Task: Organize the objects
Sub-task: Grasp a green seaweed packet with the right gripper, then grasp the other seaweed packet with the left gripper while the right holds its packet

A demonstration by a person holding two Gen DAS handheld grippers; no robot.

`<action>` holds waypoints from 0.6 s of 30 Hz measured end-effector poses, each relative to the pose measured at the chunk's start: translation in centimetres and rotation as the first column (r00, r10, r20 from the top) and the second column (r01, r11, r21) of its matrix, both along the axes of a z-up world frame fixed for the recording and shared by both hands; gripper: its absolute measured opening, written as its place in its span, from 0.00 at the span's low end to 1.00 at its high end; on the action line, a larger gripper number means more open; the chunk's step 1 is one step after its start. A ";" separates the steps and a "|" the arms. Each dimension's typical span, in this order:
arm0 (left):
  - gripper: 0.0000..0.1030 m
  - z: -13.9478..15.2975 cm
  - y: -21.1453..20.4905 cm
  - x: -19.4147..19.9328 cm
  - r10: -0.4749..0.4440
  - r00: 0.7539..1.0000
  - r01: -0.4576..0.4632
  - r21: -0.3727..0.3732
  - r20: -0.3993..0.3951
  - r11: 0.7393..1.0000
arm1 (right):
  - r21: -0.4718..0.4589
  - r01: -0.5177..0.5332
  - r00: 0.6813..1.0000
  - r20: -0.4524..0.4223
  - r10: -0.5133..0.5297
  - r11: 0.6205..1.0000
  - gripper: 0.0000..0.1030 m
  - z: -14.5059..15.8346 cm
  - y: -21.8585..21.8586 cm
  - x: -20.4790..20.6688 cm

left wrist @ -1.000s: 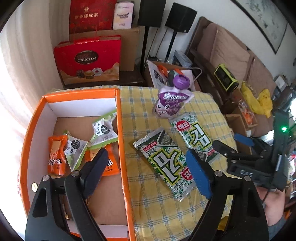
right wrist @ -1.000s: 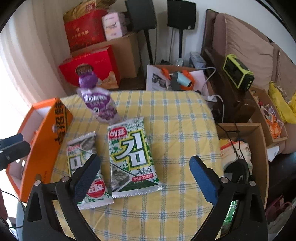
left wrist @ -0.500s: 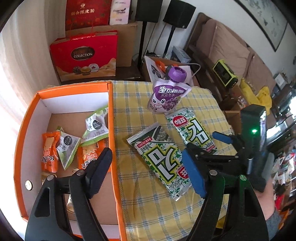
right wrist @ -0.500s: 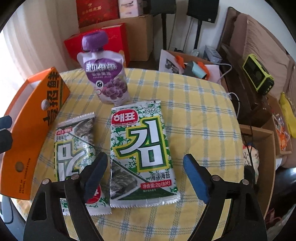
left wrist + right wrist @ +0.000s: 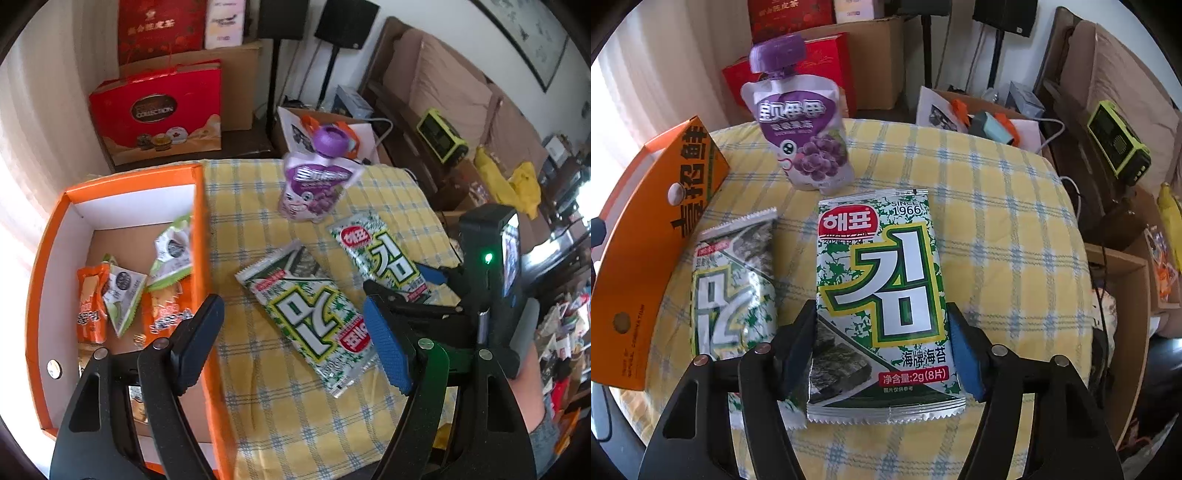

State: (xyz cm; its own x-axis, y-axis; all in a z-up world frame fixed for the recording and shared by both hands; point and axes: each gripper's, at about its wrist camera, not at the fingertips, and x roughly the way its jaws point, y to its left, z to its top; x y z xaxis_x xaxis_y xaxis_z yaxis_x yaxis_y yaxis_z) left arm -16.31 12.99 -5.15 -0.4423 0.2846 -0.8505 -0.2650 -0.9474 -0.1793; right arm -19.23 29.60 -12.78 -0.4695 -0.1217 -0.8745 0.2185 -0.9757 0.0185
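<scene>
In the left wrist view, your left gripper point(image 5: 291, 347) hovers with jaws apart and nothing between them, low in the frame over the orange box's point(image 5: 201, 236) right wall. That box, at left, holds several small snack packets point(image 5: 171, 254), orange and green. One seaweed pack point(image 5: 306, 314) lies mid-frame on the checked cloth point(image 5: 251, 206); a purple pouch point(image 5: 314, 184) stands above it. In the right wrist view, your right gripper point(image 5: 882, 350) straddles the second seaweed pack point(image 5: 882, 295) at lower centre, and its jaws have just been closing, with the pads beside the pack's edges; I cannot tell whether they press yet. This looks like the pickup step: finish the squeeze, then lift toward the box at left.
</scene>
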 end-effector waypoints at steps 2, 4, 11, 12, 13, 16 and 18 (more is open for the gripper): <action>0.72 0.0 1.0 0.4 -0.016 1.000 0.016 -0.020 -0.002 1.000 | -0.026 0.039 0.999 -0.024 -0.040 0.999 0.66 0.9 1.2 0.5; 0.72 -0.2 1.9 0.8 -0.025 1.000 0.025 -0.028 0.002 0.999 | -0.054 0.076 0.996 -0.034 -0.078 0.996 0.66 1.6 2.3 0.8; 0.72 -2.5 4.8 0.8 0.027 0.995 -0.021 -0.059 0.098 0.998 | -0.121 0.184 0.977 -0.084 -0.195 0.975 0.66 4.7 6.9 2.8; 0.72 -3.1 5.1 0.6 0.040 0.991 -0.033 -0.056 0.126 0.998 | -0.128 0.192 0.975 -0.087 -0.203 0.973 0.66 5.0 7.4 3.0; 0.72 -3.6 5.3 0.5 0.048 0.988 -0.041 -0.048 0.150 0.998 | -0.130 0.198 0.973 -0.091 -0.211 0.972 0.66 5.3 7.8 3.3; 0.72 -5.1 6.0 0.0 0.078 0.979 -0.068 -0.062 0.189 0.996 | -0.129 0.215 0.969 -0.099 -0.228 0.968 0.66 5.9 8.8 4.1; 0.72 -5.8 6.1 -0.3 0.097 0.975 -0.085 -0.069 0.201 0.994 | -0.131 0.220 0.967 -0.100 -0.234 0.967 0.66 6.1 9.2 4.5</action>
State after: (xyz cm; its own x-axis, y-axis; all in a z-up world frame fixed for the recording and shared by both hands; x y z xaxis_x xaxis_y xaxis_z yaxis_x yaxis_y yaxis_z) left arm -16.58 19.10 -10.94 -0.2793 0.1969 -0.9398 -0.1407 -0.9766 -0.1628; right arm -14.74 38.80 -6.73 -0.5920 -0.0998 -0.7997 -0.0012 -0.9922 0.1247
